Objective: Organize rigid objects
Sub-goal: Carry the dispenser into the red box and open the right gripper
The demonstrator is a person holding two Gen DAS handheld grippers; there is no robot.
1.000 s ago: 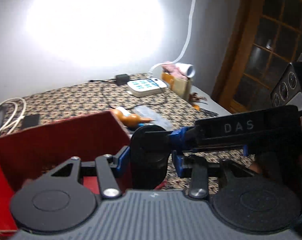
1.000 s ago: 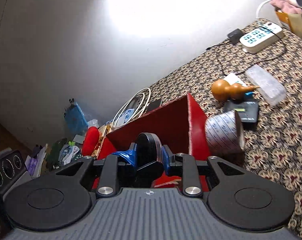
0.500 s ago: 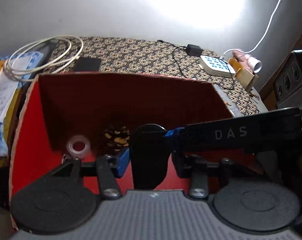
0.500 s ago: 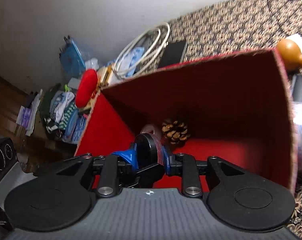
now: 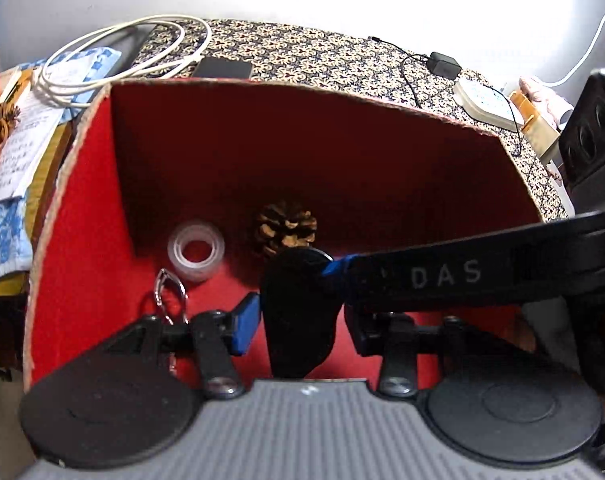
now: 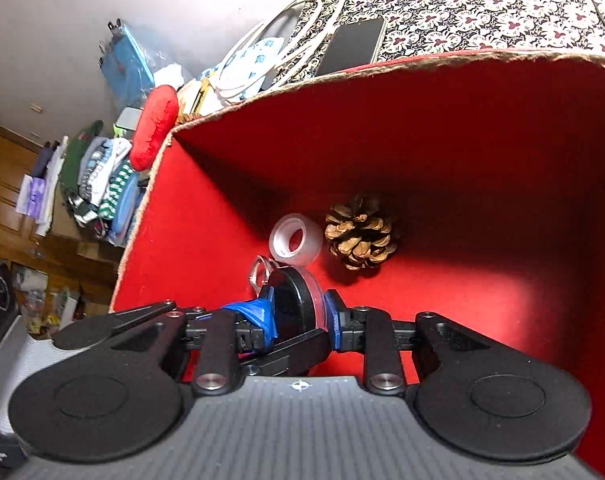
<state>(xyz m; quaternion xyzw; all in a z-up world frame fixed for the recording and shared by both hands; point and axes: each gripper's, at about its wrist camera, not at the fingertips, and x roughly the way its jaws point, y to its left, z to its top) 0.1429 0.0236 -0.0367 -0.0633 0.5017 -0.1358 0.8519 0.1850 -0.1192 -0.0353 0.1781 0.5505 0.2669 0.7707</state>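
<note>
- Left wrist view: we look down into the red box (image 5: pixel 310 152), which fills the middle of the frame. On its floor lie a clear tape roll (image 5: pixel 196 249) at centre left and a pine cone (image 5: pixel 285 228) just right of it; a metal key ring (image 5: pixel 169 292) shows lower left, partly hidden behind the gripper's linkage.
- The left gripper (image 5: pixel 298 320) is at lower centre. A black disc-shaped object (image 5: pixel 300 312) stands between its blue pads; the left pad seems a little apart from it, and the right pad is hidden behind the other gripper's bar lettered "DAS", so we cannot tell whether it pinches.
- Right wrist view: the same box (image 6: pixel 462 152), with the tape roll (image 6: pixel 296 242) and pine cone (image 6: pixel 360 236) side by side at centre.
- The right gripper (image 6: pixel 298 316) at lower centre pinches the black disc-shaped object (image 6: pixel 290 304) over the box floor, blue pads on both faces; the disc's lower part is hidden by the linkage. The ring (image 6: pixel 262 270) is mostly hidden behind it.
- A phone (image 6: pixel 352 46) and white cable (image 6: pixel 286 36) lie past the box rim at the top.
</note>
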